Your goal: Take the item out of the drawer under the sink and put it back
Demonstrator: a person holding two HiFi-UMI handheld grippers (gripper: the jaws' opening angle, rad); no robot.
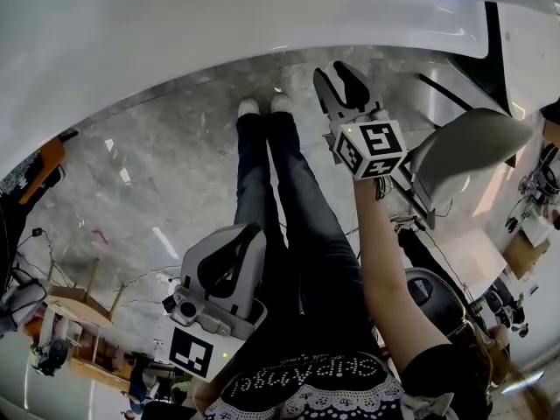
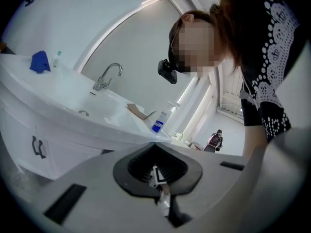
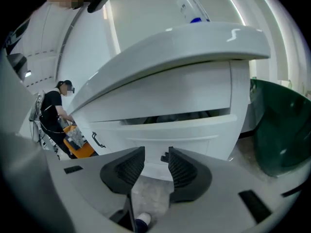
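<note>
Under the white sink counter (image 3: 184,47), the top drawer (image 3: 165,98) stands slightly ajar. Its dark gap (image 3: 175,116) shows something dim inside that I cannot make out. My right gripper (image 3: 156,155) is open and empty, apart from the cabinet and level with a small black handle (image 3: 165,156) on the front below the drawer. In the head view the right gripper (image 1: 343,84) is held out ahead near the counter (image 1: 219,24). My left gripper (image 1: 223,269) hangs low beside the person's legs. In its own view the left gripper (image 2: 155,143) is shut with nothing held.
A dark green bin (image 3: 282,130) stands right of the cabinet. The counter carries a faucet (image 2: 108,75), a blue cloth (image 2: 40,62) and a blue-labelled bottle (image 2: 159,123). Another person stands by an orange crate (image 3: 80,147) at the left. The floor is grey stone.
</note>
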